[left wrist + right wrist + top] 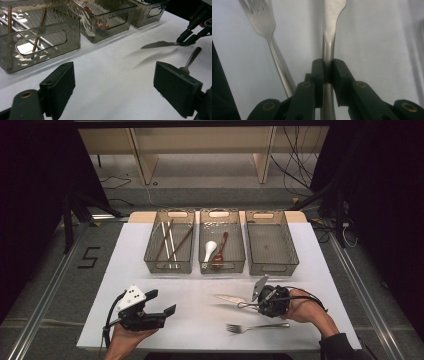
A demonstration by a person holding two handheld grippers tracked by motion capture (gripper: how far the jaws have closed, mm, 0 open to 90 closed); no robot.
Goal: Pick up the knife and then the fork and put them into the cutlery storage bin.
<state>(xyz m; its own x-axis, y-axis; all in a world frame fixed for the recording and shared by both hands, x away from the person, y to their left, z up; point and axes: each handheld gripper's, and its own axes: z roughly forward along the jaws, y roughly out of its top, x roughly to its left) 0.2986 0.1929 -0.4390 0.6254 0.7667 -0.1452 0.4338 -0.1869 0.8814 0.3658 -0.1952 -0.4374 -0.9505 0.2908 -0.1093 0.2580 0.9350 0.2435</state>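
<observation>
Right claw lifts a knife by its handle; left claw waits wide.

High view: right claw (246,304) grips the knife (229,298) just over the counter (200,325); one fork (255,326) lies near, three bins (169,265) behind, one still bare. Left gripper view: left claw (115,87) gapes, holding nothing; the knife (160,44) hangs level, blade free. Right gripper view: pads pinch the handle (327,72). I'd judge it stiff, light, slick steel; hold the handle, not the blade.
</observation>
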